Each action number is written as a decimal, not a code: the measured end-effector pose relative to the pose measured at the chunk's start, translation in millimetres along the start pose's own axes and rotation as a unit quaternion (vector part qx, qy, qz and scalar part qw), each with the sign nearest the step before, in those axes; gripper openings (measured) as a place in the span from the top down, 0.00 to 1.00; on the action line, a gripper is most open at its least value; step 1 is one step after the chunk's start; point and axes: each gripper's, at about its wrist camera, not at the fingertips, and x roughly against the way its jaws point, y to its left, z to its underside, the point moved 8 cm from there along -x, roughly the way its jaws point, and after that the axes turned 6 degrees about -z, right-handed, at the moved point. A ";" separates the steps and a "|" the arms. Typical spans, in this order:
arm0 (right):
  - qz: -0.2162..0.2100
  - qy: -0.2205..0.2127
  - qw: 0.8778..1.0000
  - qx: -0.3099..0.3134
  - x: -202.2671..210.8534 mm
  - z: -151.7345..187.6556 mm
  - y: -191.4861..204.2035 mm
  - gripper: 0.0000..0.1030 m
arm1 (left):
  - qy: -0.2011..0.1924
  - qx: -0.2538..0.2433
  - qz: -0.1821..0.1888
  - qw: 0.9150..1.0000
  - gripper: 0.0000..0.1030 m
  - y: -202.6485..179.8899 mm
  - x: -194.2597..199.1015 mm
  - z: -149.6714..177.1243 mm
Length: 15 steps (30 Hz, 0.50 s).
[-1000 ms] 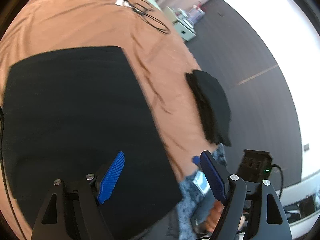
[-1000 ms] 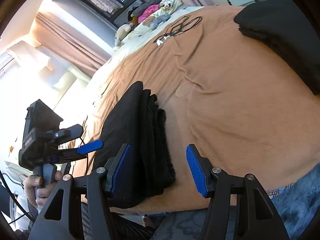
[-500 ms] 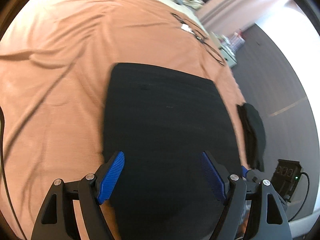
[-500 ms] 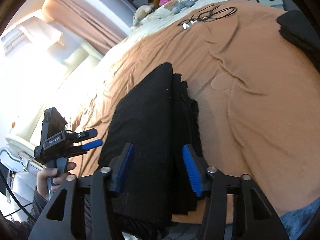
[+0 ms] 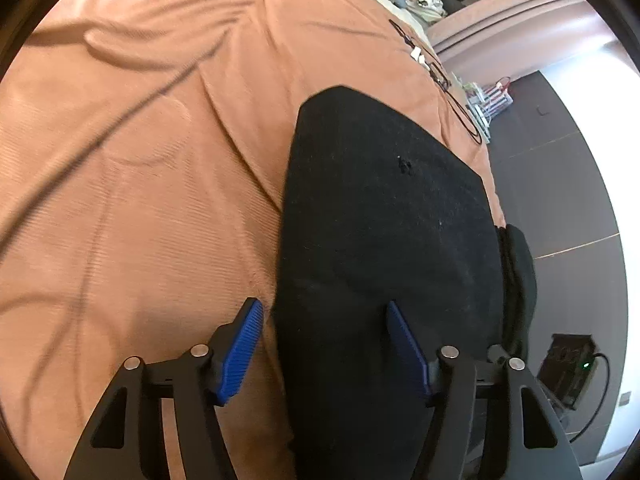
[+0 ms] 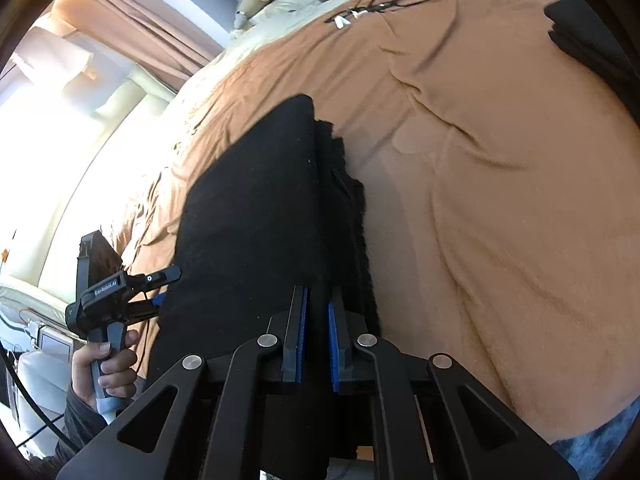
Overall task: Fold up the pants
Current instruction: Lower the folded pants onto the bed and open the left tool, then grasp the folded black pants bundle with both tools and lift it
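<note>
Pants (image 6: pixel 256 216), folded black on the bed (image 6: pixel 500 200), have just been clamped at their near edge by the right claw (image 6: pixel 316 330), while the left claw (image 5: pixel 324 344) is closing around the opposite near corner, so another fold seems imminent.

Right gripper (image 6: pixel 317 322): angled downward, blue pads nearly together, pinched on edge of folded black pants (image 6: pixel 256 216). Left gripper (image 5: pixel 326 344): angled downward, jaws closing, straddling pants' side edge, pads not pressing. Left hand (image 6: pixel 105 368) wrapped round its handle.
</note>
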 end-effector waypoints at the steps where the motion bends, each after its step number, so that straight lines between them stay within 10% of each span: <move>1: 0.002 0.001 1.000 -0.003 -1.4 2.1 -2.2 0.95 | 0.003 0.000 0.009 1.000 0.49 -3.5 -1.5 0.8; 10: -0.012 0.014 1.000 -0.002 -4.7 -4.0 5.0 0.91 | 0.004 0.000 0.022 1.000 0.51 -4.4 3.2 -1.8; 15: -0.019 -0.001 1.000 0.008 -2.9 -17.9 6.3 0.45 | 0.005 -0.001 0.025 1.000 0.44 -2.7 -1.7 0.2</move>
